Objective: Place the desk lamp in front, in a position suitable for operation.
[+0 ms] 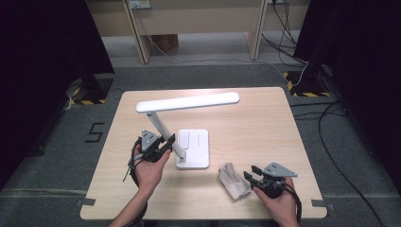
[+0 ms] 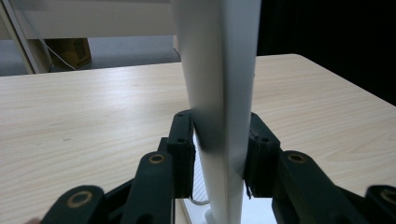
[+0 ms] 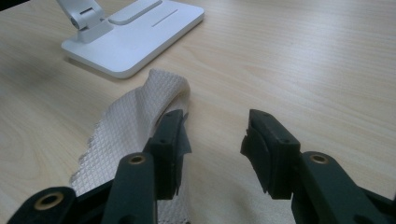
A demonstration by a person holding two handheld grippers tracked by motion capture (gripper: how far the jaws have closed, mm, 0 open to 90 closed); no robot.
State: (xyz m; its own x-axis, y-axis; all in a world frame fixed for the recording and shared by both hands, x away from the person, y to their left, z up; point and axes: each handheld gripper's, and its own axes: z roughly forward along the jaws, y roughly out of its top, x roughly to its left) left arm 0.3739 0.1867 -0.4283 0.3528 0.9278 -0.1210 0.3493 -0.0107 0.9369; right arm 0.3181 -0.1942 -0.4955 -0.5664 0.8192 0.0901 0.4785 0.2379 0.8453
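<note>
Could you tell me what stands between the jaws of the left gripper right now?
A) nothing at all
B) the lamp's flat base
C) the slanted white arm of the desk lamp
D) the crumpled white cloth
C: in the left gripper view, the left gripper has its jaws on either side of the lamp arm, while the cloth lies by the right gripper and the lamp base rests flat on the table.
</note>
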